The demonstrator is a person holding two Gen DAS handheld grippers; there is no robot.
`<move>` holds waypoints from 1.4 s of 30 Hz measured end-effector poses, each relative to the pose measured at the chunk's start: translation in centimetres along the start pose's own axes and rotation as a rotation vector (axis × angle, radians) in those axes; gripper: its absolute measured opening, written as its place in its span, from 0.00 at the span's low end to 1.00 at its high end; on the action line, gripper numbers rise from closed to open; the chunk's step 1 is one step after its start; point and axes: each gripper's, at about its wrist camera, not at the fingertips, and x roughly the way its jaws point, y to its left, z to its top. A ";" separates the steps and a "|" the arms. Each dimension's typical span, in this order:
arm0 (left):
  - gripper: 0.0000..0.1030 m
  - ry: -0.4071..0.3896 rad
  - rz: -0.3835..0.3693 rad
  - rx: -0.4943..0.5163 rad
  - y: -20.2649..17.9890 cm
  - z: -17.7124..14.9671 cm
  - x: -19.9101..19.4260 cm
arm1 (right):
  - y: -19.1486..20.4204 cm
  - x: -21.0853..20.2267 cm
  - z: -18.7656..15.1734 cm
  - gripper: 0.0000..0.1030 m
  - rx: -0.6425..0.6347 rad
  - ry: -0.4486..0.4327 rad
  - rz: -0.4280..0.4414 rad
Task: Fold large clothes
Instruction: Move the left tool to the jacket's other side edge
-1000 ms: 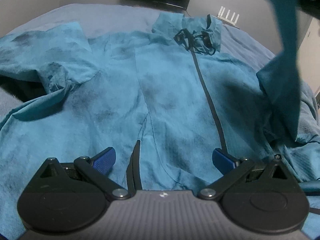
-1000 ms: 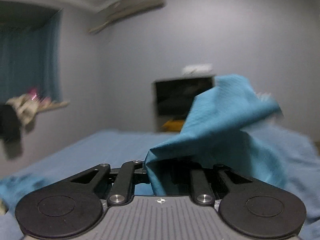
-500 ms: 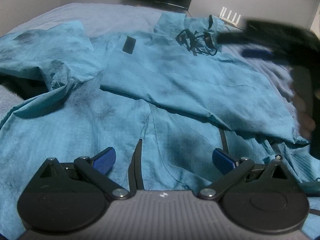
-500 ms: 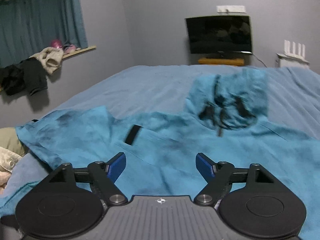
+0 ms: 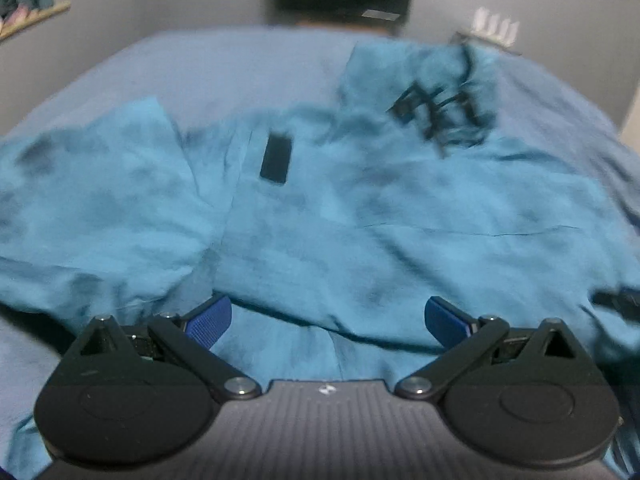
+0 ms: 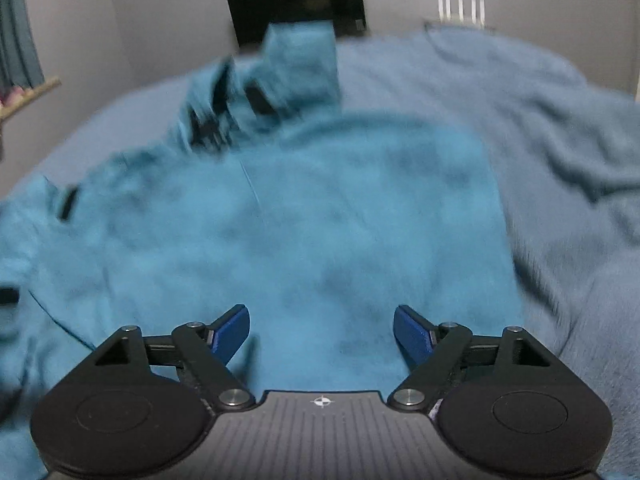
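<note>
Both the left tool (image 5: 327, 318) and right tool (image 6: 321, 330) gape empty, seemingly above the jacket (image 5: 400, 220).

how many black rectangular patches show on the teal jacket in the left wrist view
2: one black patch on the folded-over sleeve left of the hood, another at the jacket's right edge. More may be hidden under folds.

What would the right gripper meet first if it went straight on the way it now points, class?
Most likely the teal jacket. The right gripper is open and empty, angled down at the folded-over cloth spread on the bed. Nothing else shows in that line, though blur makes depth uncertain.
</note>
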 end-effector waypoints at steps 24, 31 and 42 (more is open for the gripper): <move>1.00 -0.041 0.167 0.044 -0.1 -4.1 3.0 | -0.4 -2.6 -0.2 1.00 0.089 -0.295 -0.088; 1.00 -0.247 0.088 -0.055 4.6 -0.6 -8.0 | 0.5 -3.6 -0.2 1.00 0.055 -0.327 -0.034; 1.00 -0.132 0.637 -0.425 25.7 -0.1 -10.0 | 2.7 -2.6 -0.5 1.00 -0.014 -0.227 0.155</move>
